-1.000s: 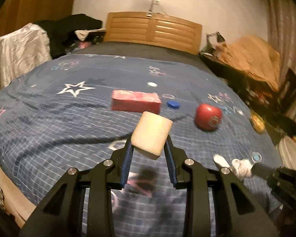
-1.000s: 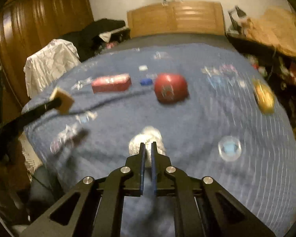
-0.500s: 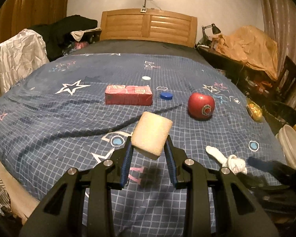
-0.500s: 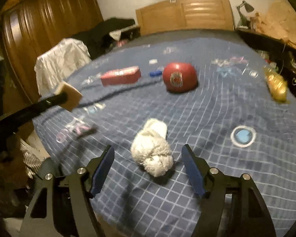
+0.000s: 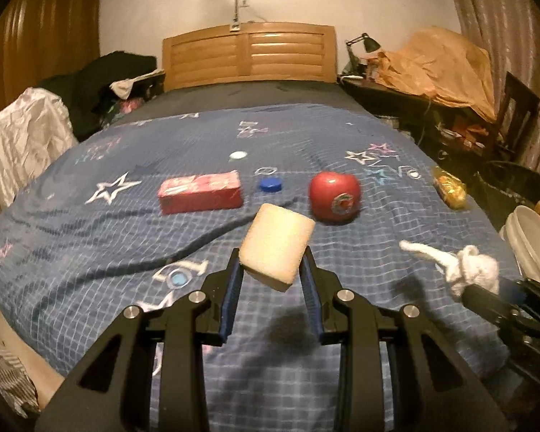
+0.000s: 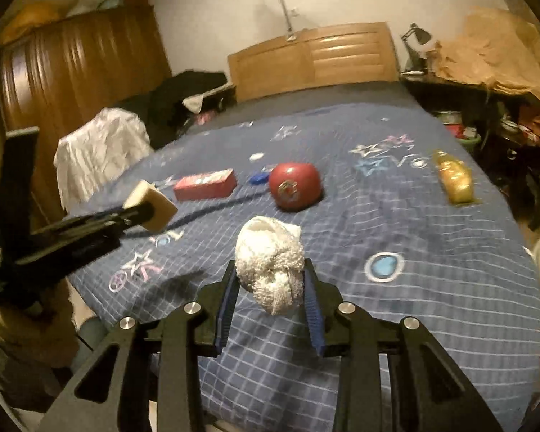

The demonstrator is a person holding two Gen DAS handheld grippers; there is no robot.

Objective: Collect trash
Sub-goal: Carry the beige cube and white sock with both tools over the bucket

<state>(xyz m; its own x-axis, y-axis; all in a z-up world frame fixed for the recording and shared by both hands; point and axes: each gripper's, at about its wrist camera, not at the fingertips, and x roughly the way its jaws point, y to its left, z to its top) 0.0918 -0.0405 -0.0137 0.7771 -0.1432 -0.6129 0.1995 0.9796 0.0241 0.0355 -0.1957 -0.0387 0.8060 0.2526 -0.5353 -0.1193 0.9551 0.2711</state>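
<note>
Bedspread — blue, starred | left tongs grip sponge | right tongs just closed — clamp rag

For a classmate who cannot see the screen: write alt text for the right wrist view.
The right hand-held gripper holds a knotted white cloth above a blue checked bedspread. Beyond lie a red apple, a red box and a yellow packet; at left, the left hand-held gripper holds a pale sponge.

I see a blue checked bed cover with white and pink stars, a red box, a red apple, a blue cap, a pale yellow sponge, a white rag
</note>
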